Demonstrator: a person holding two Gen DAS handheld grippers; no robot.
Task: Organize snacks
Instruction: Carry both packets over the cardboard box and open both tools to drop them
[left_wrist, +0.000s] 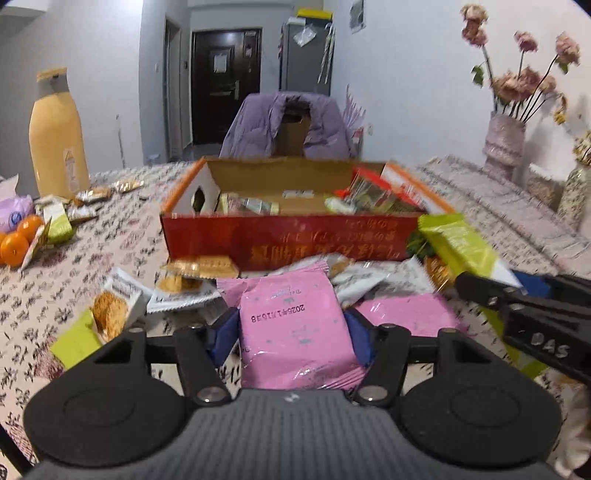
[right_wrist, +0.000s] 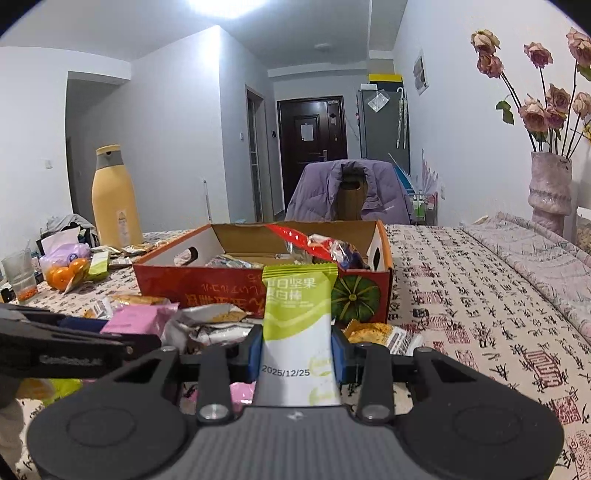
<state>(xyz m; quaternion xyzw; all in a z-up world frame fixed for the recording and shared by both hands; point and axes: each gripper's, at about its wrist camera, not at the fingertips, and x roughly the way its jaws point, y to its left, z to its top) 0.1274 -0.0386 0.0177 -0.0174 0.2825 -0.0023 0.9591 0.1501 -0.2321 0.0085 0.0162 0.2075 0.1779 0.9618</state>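
Your left hand-held gripper (left_wrist: 293, 328) pinches a pink snack packet (left_wrist: 295, 332); your right hand-held gripper (right_wrist: 299, 349) pinches a green nut bar (right_wrist: 300, 321), both short of the cardboard box (right_wrist: 229, 284). Slick wrappers could slip and drop outside it.

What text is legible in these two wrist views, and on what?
"2025/12/25": green-and-white snack bar wrapper in the right gripper; its Chinese characters too unclear to quote.
"DAS": side of the right gripper.
Date on the pink foil packet in the left gripper: blurred.
Gold lettering on the red cardboard box: upside down, unreadable.
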